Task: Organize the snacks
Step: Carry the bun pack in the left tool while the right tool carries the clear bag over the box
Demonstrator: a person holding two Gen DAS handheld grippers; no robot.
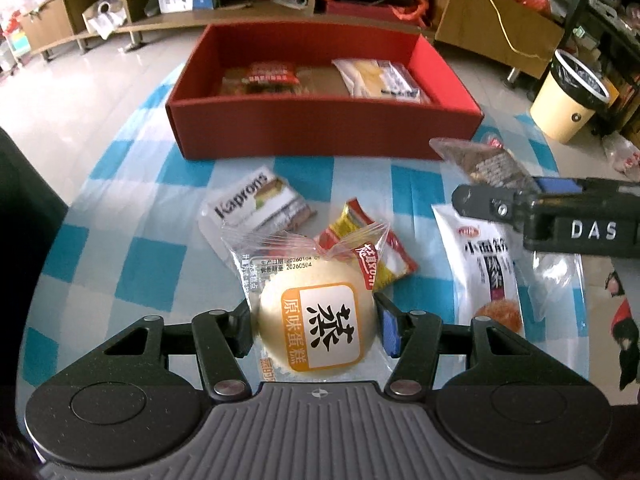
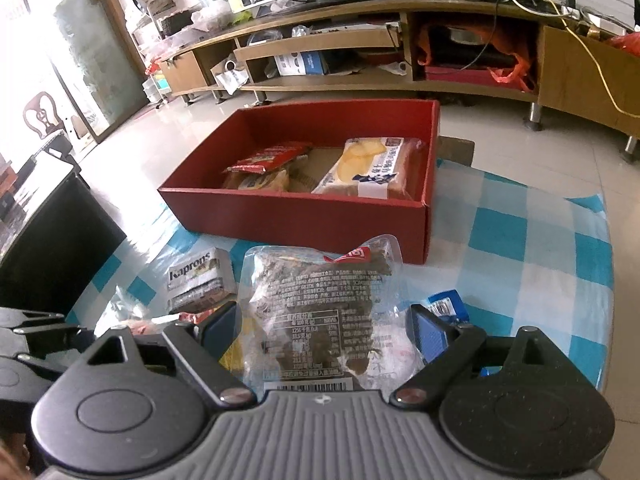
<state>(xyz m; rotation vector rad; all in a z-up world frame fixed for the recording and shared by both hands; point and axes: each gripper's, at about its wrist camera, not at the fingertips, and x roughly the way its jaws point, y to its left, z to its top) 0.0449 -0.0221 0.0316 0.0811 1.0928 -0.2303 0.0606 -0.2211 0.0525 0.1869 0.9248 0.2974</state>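
Observation:
My left gripper [image 1: 316, 334] is shut on a round cake [image 1: 320, 312] in a clear wrapper with an orange label, held just above the checked cloth. On the cloth beyond it lie a Kaprons packet [image 1: 256, 208] and a small red-and-yellow packet [image 1: 376, 248]. My right gripper [image 2: 324, 334] is shut on a clear packet of dark brown snack [image 2: 316, 300], lifted off the table; in the left wrist view the right gripper [image 1: 508, 190] comes in from the right. A white bun packet [image 1: 480, 264] lies under it. The red box [image 1: 320, 128] behind holds a red packet [image 1: 272, 74] and a yellow-white packet [image 1: 380, 78].
The table wears a blue-and-white checked cloth [image 1: 120, 240]. A blue packet [image 2: 446, 304] lies by the right fingers. A cream waste bin [image 1: 568, 100] stands on the floor at the right. Low wooden shelves [image 2: 360, 40] line the far wall. A dark object [image 2: 52, 248] sits at the left.

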